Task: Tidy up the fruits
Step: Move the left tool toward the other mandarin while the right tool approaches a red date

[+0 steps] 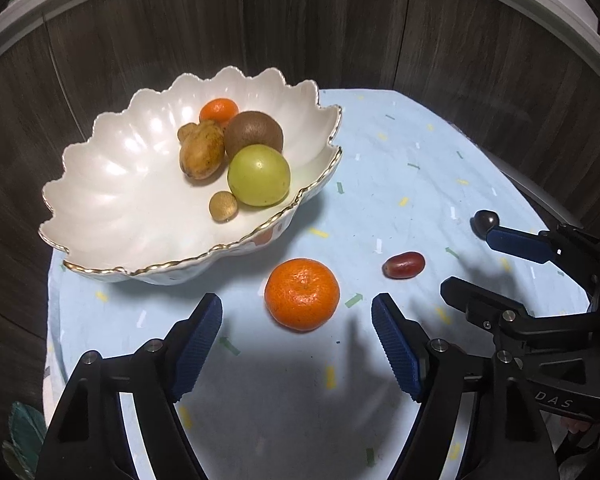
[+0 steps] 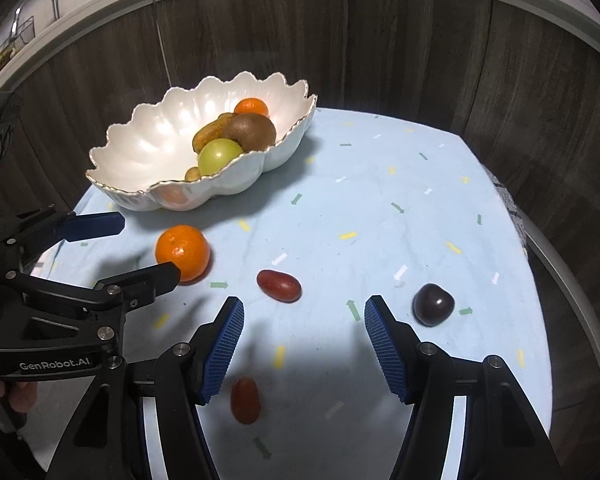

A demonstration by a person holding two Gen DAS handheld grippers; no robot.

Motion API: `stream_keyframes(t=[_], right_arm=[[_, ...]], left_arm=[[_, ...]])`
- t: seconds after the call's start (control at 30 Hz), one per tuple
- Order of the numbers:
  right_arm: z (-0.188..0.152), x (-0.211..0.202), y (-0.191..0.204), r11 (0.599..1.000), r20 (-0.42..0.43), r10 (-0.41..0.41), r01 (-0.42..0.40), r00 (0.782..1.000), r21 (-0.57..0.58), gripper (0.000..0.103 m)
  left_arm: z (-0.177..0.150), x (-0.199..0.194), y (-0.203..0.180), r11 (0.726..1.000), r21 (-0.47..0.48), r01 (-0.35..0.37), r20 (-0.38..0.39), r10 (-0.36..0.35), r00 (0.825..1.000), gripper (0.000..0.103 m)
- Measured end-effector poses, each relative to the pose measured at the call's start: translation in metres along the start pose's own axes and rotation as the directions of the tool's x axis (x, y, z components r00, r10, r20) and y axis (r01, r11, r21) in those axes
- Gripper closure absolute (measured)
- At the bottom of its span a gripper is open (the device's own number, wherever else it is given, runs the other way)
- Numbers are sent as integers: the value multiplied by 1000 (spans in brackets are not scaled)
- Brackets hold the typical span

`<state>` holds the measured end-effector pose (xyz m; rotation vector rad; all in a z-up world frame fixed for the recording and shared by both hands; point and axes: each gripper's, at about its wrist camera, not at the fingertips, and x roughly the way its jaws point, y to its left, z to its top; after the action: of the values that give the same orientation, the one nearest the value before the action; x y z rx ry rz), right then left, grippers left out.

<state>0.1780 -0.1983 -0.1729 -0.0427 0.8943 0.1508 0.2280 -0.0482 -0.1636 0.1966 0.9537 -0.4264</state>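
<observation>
A: How many fruits are seen in the scalloped white bowl [image 1: 112, 184]?

B: Six are counted from the left wrist view: one small mandarin [image 1: 219, 110] at the far side, one kiwi [image 1: 253, 132], one green round fruit [image 1: 259, 175], one yellow-brown oblong fruit [image 1: 202, 151] with a smaller brown piece [image 1: 187, 132] just behind it, and one small tan ball [image 1: 223, 206] nearest the rim.

A: And on the worktop [image 2: 380, 208]?

B: Four loose fruits are counted in the right wrist view. One large mandarin [image 2: 182, 253] is placed near the bowl's near rim, at the left. One red oblong fruit [image 2: 279, 285] lies to its right, and one dark plum-like fruit [image 2: 434, 304] is found farther right. A second red oblong fruit [image 2: 245, 400], blurred, is seen nearest of all, beside the right tongs' left finger.

A: How are the tongs held?

B: The left tongs [image 1: 297, 312] are held open, with the large mandarin just ahead of the gap between the tips; no contact is seen. The right tongs [image 2: 304, 316] are also held open, with nothing gripped; bare cloth is seen between the pads, and the red fruit and the dark fruit lie to either side beyond the tips.
</observation>
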Motion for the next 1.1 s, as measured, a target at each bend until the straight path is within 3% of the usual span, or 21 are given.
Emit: stream_keyframes(t=[0.6,0.8,1.1], right_arm=[[8,45,-4,996,-53,52,-56,997,-71,41],[9,52,-4,993,-53,96,-100,994,-66,51],[7,53,4,986,-44,124,-128,991,-109,66]], left_arm=[[2,35,6,1000,-21,4,-44,-5,999,37],[4,40,10,999,-44,32,-44,-34,998,41],[1,40,7,998,-34,53,-39,-54,998,54]])
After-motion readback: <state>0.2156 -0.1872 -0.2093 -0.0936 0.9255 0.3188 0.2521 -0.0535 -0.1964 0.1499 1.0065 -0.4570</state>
